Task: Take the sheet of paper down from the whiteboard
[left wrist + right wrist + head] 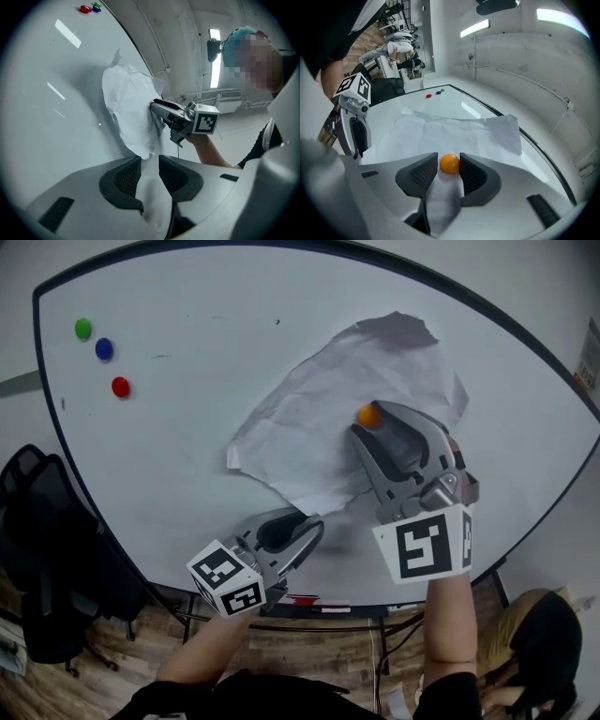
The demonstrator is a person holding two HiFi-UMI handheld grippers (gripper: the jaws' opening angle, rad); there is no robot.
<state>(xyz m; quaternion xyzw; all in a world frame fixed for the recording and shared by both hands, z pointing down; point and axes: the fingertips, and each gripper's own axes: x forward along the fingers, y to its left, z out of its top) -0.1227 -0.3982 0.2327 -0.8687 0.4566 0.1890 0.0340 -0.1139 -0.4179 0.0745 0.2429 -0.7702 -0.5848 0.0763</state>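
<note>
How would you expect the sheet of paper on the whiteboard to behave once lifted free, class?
The sheet of paper is creased and one corner curls off the whiteboard, so it will probably flop rather than stay flat. It looks thin, so it is likely light and easy to tear if tugged while the orange magnet pins it.
</note>
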